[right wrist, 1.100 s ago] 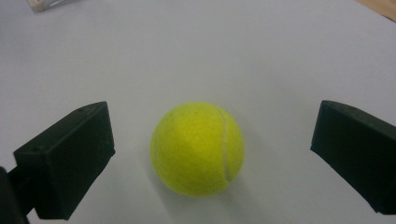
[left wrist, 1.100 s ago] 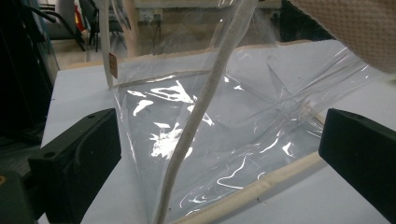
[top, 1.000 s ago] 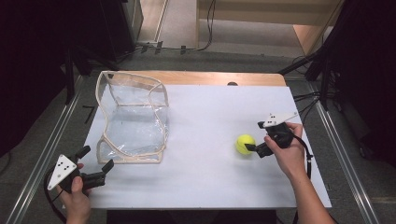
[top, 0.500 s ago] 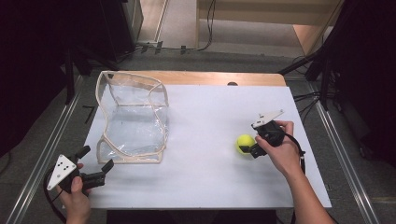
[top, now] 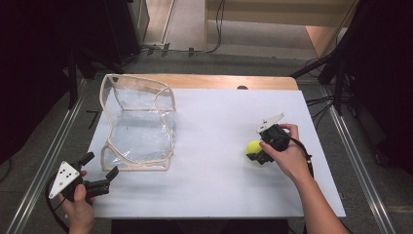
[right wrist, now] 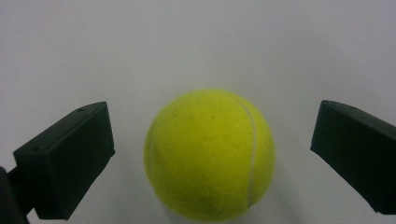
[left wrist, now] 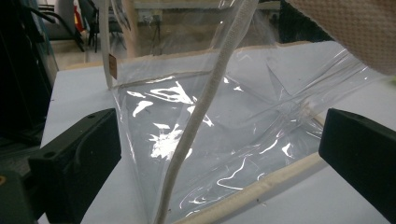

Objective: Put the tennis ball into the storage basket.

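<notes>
A yellow tennis ball lies on the white table sheet, right of centre. My right gripper is open and reaches the ball from the right. In the right gripper view the ball sits between the two black jaws of that gripper, with a gap on each side. A clear plastic bag with cream piping stands open at the left of the sheet. My left gripper is open by the bag's near left corner. The left gripper view puts the bag's corner seam between the spread jaws of that gripper.
A wooden strip borders the table's far edge. Metal rails run along both sides of the table. Cables and dark stands lie on the floor beyond. Bare white sheet stretches between the bag and the ball.
My right gripper has slid left to the ball, which now sits between its jaws. The left gripper and the bag have stayed where they were.
</notes>
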